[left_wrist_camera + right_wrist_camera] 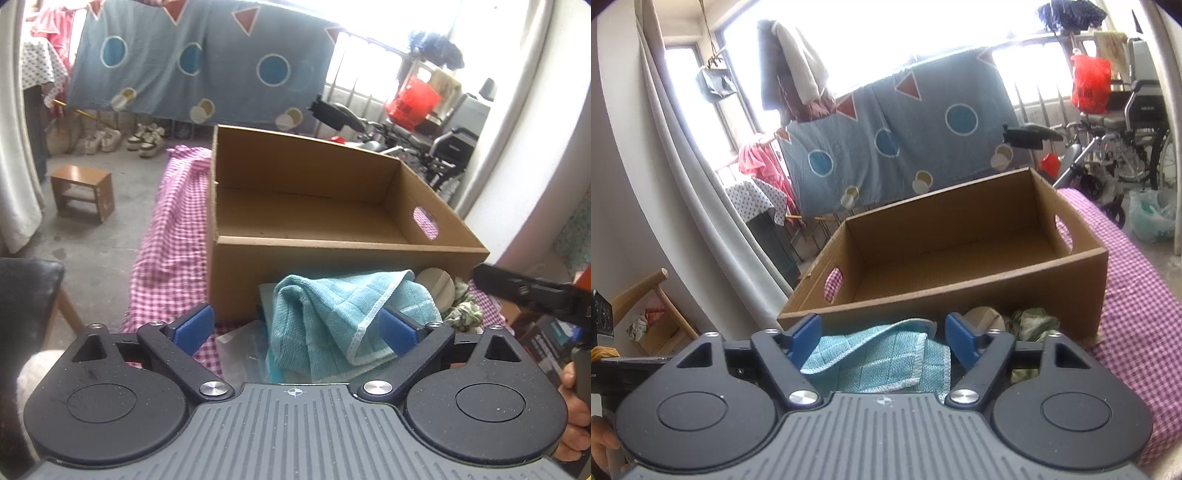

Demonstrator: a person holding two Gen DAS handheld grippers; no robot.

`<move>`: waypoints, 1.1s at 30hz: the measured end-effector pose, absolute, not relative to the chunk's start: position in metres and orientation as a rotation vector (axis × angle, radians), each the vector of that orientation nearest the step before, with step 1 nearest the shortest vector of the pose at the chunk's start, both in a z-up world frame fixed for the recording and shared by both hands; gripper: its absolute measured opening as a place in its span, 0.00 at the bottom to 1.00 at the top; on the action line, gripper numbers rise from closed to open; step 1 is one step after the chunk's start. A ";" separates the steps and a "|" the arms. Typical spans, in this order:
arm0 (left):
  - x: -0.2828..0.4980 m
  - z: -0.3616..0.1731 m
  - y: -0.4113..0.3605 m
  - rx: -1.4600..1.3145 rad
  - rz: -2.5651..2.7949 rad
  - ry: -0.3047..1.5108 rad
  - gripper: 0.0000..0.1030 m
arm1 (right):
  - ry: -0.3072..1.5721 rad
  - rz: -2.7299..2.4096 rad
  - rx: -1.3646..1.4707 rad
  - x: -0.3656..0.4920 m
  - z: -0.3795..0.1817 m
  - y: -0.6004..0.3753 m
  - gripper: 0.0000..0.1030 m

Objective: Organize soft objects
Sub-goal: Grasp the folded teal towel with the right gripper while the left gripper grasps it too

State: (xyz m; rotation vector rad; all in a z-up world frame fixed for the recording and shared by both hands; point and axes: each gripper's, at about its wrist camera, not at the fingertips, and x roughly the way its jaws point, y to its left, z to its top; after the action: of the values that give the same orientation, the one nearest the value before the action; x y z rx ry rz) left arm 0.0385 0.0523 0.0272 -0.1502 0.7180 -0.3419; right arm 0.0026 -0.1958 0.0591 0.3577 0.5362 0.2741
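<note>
A teal towel (325, 317) lies crumpled on the pink checked cloth (173, 229), right in front of an open, empty cardboard box (332, 251). My left gripper (295, 329) is open around it: the right pad touches a folded corner and the left pad stands apart. In the right wrist view the same towel (879, 358) lies between the blue pads of my right gripper (882, 339), which is open, close to both its edges. Behind it are a beige round thing (984, 317) and a green patterned cloth (1032, 323), against the box (960, 295).
The right gripper's black body (528, 291) and a hand (576, 406) show at the right of the left wrist view. A wooden stool (83, 192) and a dark chair (29, 295) stand on the floor to the left. A wheelchair (1126, 122) stands behind the box.
</note>
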 end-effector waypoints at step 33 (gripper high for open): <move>0.074 0.017 0.042 -0.156 -0.524 0.797 0.43 | 0.687 0.283 0.401 0.038 0.018 -0.181 0.58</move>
State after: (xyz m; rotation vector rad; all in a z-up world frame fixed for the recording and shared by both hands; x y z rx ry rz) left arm 0.0743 0.0424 0.0171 -0.1555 0.7969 -0.5241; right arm 0.0382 -0.1808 0.0181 0.4005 0.6872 0.2826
